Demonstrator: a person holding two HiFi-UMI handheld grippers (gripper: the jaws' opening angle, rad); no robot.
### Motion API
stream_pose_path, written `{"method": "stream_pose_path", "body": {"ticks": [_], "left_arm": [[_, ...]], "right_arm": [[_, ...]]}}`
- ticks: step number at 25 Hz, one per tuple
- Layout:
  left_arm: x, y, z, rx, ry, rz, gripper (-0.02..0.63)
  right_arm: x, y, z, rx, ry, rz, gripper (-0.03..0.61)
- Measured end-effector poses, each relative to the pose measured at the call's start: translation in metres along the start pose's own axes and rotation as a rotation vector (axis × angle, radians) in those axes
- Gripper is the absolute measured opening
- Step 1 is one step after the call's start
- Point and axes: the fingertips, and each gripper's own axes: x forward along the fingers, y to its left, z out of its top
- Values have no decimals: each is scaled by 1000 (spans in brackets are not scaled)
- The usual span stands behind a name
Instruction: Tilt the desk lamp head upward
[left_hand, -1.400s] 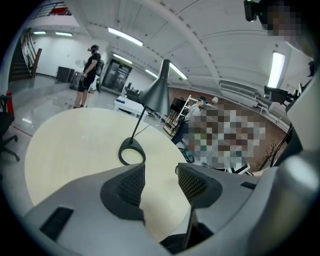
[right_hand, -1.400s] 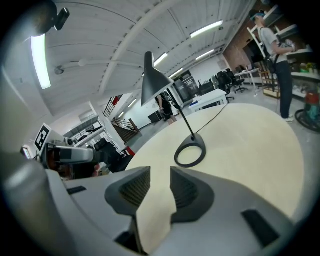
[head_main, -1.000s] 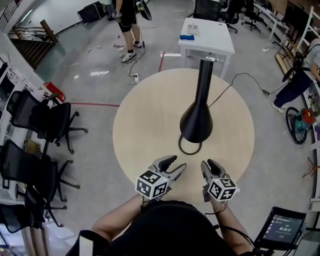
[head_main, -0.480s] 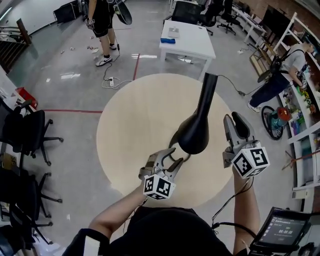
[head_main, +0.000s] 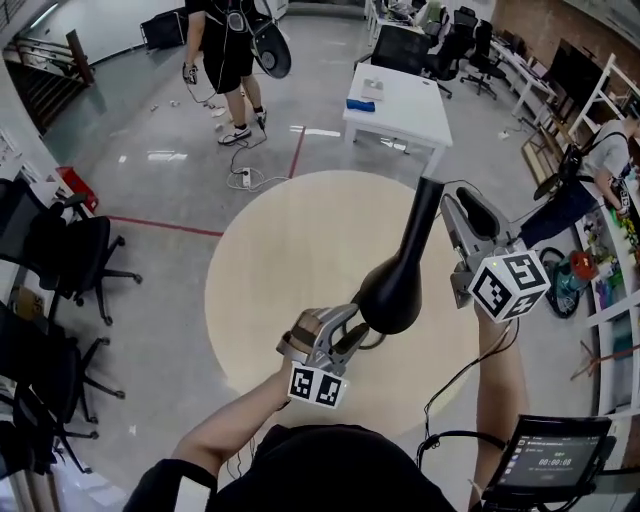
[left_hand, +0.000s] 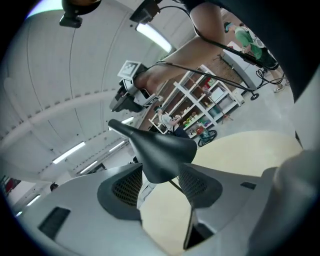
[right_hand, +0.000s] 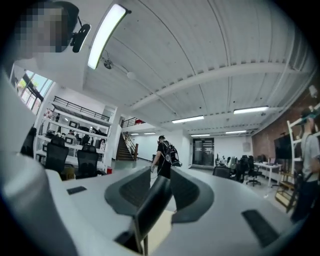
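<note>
Lamp first, from the head view: the black desk lamp (head_main: 392, 288) stands tilted over the round beige tabletop (head_main: 270, 260), its wide flared end nearest me and its slim neck slanting up and to the right. My left claw (head_main: 350, 330) reaches in from below to that flared end, just beside the thin ring of the lamp's base, and my right claw (head_main: 462, 212) is raised at the far tip of the neck, its marker cube turned toward me. Past the tabletop stands a white table (head_main: 410, 100) with a small blue thing on it, a person (head_main: 232, 55) stands on the grey floor to its left, black office chairs (head_main: 65, 250) line the left edge, and a small screen (head_main: 548, 462) sits at lower right. In the left gripper view the lamp's flared body sits between my two jaws with a pad against each flank, so that claw is clenched on the lamp. My other claw and its arm show above it at the narrow tip, with white shelving (left_hand: 200, 102) and a ceiling light strip (left_hand: 152, 36) behind. In the right gripper view a flat dark bar of the lamp runs down between the jaws, which are closed in on it, so this claw is grasping the lamp too. Beyond the jaws I see a person with a backpack (right_hand: 165, 156), a staircase (right_hand: 125, 146) and a row of chairs under shelves at the left.
</note>
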Motion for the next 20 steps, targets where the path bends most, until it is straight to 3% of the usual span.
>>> {"method": "stream_pose_path", "body": {"ticks": [4, 12, 20], "left_arm": [[2, 0, -3, 48, 45, 16, 215], [-2, 0, -11, 94, 71, 45, 215], [-3, -5, -20, 84, 89, 40, 216]], "right_arm": [[21, 0, 4, -82, 7, 74, 126], [46, 11, -7, -86, 79, 285, 126], [49, 3, -17, -40, 113, 297, 126]]}}
